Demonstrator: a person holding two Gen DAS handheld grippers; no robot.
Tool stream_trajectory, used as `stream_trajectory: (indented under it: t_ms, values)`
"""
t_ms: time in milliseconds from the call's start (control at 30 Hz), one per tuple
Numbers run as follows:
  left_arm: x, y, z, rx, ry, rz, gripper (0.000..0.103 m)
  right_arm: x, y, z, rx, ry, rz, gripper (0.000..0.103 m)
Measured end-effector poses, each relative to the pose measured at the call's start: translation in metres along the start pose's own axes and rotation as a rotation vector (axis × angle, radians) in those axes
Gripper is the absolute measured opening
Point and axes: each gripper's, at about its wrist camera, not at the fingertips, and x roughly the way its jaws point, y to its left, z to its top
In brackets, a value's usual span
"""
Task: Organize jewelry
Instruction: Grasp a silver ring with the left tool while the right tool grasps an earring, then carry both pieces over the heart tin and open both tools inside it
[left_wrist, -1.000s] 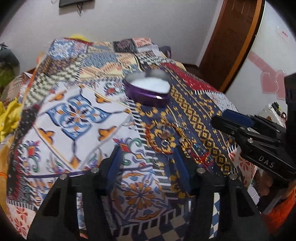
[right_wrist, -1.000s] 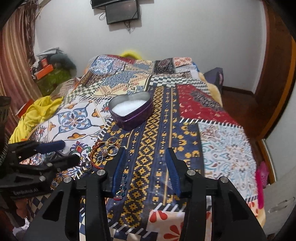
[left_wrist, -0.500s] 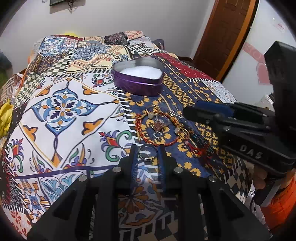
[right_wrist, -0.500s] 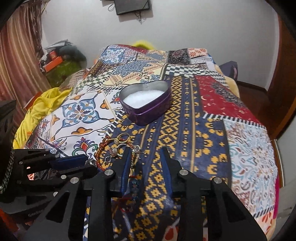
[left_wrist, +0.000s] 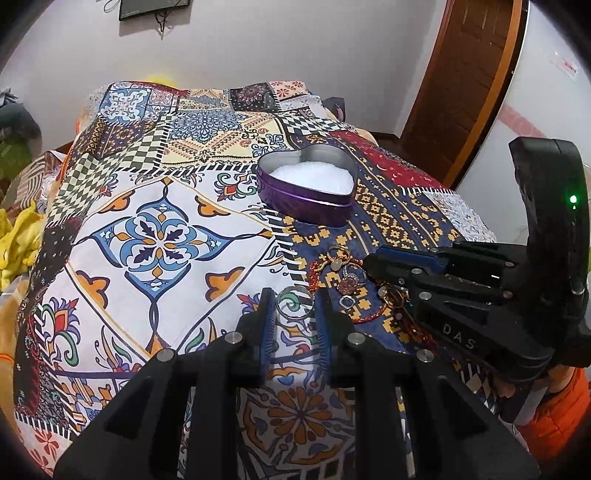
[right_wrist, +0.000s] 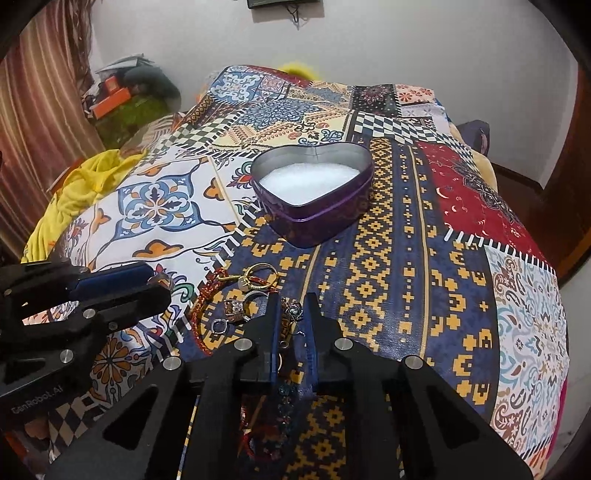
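Observation:
A purple heart-shaped tin (left_wrist: 308, 188) with white lining stands open on the patchwork bedspread; it also shows in the right wrist view (right_wrist: 314, 192). A pile of jewelry (left_wrist: 347, 278) lies in front of it: rings, a red beaded bracelet, pendants. My left gripper (left_wrist: 294, 304) is shut on a silver ring (left_wrist: 294, 303), held between its fingertips. My right gripper (right_wrist: 290, 317) is closed on a beaded earring (right_wrist: 290, 314) at the pile's right side (right_wrist: 240, 302). The right gripper (left_wrist: 373, 263) shows from the side in the left wrist view.
The bedspread (right_wrist: 406, 258) covers the whole bed. Yellow cloth (right_wrist: 88, 173) lies at the left edge. A brown door (left_wrist: 461, 85) stands at the right, a cluttered corner (right_wrist: 125, 96) at the back left.
Both grippers closed from wide open. The left took hold of the silver ring and lifted slightly; the right moved into the pile and closed on the earring.

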Motion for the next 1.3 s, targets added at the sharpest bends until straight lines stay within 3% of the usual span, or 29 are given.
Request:
stream_trajectory:
  t_ms: [300,833,1300]
  values:
    - [-0.016,0.002,0.012,-0.009,-0.049,0.009,0.021,-0.019,-0.003,0.007,0.024,-0.037,-0.011,0.009]
    - [-0.059,-0.003,0.055,0.016,-0.192,0.022,0.021,-0.077,0.001,0.043,0.020,-0.211,-0.065,0.009]
    - [-0.054,-0.011,0.084,0.047,-0.235,0.034,0.021,-0.088,0.005,0.072,-0.001,-0.302,-0.062,0.009]
